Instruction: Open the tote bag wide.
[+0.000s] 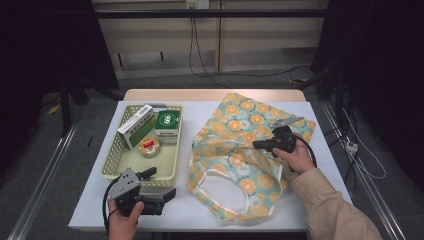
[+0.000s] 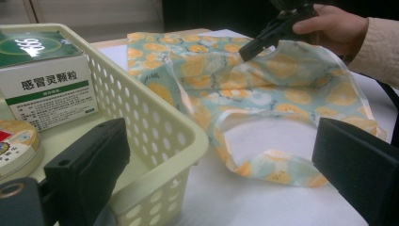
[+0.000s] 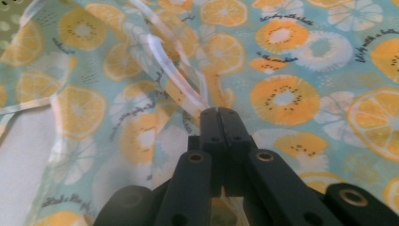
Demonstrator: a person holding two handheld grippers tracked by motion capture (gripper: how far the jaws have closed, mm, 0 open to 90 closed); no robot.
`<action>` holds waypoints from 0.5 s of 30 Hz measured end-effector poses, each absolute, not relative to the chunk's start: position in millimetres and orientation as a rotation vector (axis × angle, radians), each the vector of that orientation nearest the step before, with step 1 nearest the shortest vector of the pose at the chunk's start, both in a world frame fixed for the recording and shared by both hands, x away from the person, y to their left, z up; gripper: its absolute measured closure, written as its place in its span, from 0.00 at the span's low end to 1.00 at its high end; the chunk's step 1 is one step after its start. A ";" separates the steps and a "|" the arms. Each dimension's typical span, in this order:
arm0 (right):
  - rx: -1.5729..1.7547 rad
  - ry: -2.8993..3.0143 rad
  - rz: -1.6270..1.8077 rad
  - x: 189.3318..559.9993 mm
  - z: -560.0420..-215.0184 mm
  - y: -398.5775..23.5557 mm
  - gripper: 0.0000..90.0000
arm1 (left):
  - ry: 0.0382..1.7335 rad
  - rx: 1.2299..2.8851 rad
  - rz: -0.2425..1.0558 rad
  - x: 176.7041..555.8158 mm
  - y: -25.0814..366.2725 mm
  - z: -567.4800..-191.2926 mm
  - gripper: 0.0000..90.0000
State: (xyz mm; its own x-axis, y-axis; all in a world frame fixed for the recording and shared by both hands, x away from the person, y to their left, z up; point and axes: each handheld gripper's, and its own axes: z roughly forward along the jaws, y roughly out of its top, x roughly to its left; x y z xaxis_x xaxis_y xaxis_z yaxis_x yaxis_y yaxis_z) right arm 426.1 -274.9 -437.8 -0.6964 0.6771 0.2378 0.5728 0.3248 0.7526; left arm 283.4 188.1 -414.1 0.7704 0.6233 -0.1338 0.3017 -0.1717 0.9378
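A cloth bag printed with orange slices lies spread on the right half of the table, its white-edged handle loop toward the front. My right gripper rests on the bag's middle, shut on a fold of fabric and white edging; in the right gripper view the jaws are pressed together on it. My left gripper sits at the front left, jaws wide open and holding nothing. In the left gripper view the basket's near corner stands between its jaws, with the bag beyond.
A pale perforated basket at the left holds a white-and-green box, a green box and a round tin. A white sheet covers the table. Bare sheet lies between basket and bag.
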 end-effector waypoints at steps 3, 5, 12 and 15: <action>1.200 2.456 1.342 430.0 -442.5 -279.0 1.00 | 0.721 1.770 0.336 284.2 188.6 -414.2 0.05; 1.212 2.453 1.316 432.3 -445.5 -282.1 0.99 | 0.721 1.770 0.336 284.0 188.3 -414.1 0.05; 1.212 2.463 1.245 431.5 -450.5 -286.8 0.92 | 0.724 1.770 0.333 284.8 187.8 -414.5 0.05; 1.215 2.461 1.220 429.6 -451.4 -286.5 0.89 | 0.722 1.771 0.333 284.8 187.1 -414.4 0.05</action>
